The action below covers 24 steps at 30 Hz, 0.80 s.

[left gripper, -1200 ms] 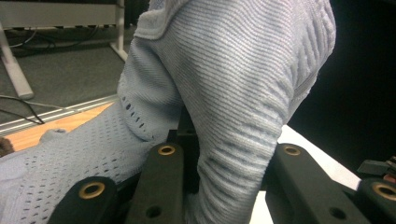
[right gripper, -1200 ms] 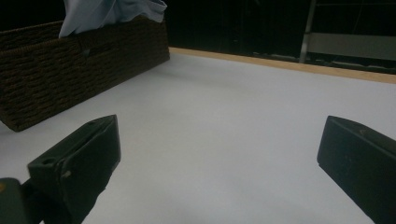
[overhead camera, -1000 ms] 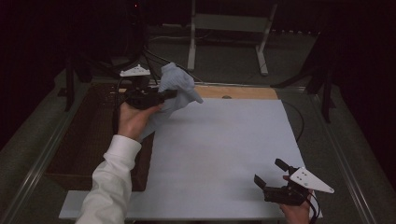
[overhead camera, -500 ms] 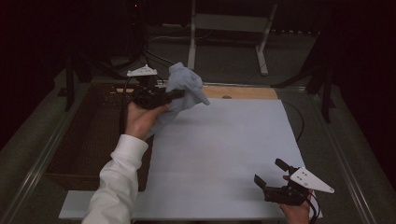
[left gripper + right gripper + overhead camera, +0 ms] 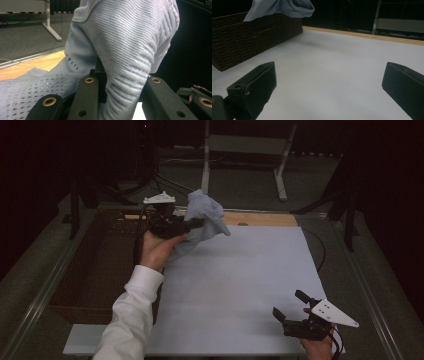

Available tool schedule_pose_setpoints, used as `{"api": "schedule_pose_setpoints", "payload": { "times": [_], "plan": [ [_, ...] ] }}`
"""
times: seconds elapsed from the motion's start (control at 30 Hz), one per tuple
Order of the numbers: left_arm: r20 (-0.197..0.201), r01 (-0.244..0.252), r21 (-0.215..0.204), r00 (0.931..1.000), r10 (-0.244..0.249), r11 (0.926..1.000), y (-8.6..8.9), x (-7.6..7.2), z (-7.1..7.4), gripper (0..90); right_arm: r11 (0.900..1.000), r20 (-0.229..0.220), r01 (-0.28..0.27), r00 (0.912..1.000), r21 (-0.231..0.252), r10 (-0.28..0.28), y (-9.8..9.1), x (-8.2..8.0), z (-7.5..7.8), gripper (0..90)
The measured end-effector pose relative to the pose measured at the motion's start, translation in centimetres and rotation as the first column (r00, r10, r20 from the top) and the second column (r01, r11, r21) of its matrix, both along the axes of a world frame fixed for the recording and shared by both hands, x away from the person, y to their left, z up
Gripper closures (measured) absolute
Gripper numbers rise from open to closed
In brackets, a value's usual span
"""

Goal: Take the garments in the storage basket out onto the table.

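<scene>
1. Where things are: the left gripper (image 5: 192,224) is clamped on a pale blue knitted cloth (image 5: 202,217), at about 11 o'clock of the white rectangular work board (image 5: 235,285). The cloth hangs in the air, bunched, just above the board's far-left corner and beside the dark brown woven basket (image 5: 100,265).
2. Grip check: in the left gripper view the cloth (image 5: 120,50) is folded over and pinched btw. the black jaws, with much fabric on both sides. I judge the hold as firm enough, so no need to squeeze more.
3. The right gripper (image 5: 295,312) waits at about 5 o'clock of the board, jaws wide apart and holding nothing. In its own view the cloth (image 5: 284,7) hangs far ahead at 11 o'clock, over the basket (image 5: 249,40).
4. Step in hand, as I judge: carry the cloth to the board centre and lay it flat.
5. To do it well: move low and slowly, let the hanging end touch the board first, then drag toward 5 o'clock so it unrolls w/o new folds.
6. Bring the right gripper to a free corner only after the cloth rests; grabbing it in the air may twist it.
</scene>
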<state>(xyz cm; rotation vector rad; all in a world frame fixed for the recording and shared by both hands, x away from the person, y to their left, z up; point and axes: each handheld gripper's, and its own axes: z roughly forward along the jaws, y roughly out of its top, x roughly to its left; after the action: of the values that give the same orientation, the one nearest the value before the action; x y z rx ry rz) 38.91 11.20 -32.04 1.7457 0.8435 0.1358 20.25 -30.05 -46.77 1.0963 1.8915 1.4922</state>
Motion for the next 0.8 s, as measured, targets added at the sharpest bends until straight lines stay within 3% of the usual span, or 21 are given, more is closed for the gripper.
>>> {"api": "schedule_pose_setpoints", "payload": {
  "times": [0.8],
  "plan": [
    [-0.016,0.032,-0.004,0.9993,-0.032,0.9995,-1.1,-0.2,-0.9,74.5,1.0000,0.000,-0.001,1.0000,-0.001,0.001,0.0,0.0,0.0,0.0]
  ]
}}
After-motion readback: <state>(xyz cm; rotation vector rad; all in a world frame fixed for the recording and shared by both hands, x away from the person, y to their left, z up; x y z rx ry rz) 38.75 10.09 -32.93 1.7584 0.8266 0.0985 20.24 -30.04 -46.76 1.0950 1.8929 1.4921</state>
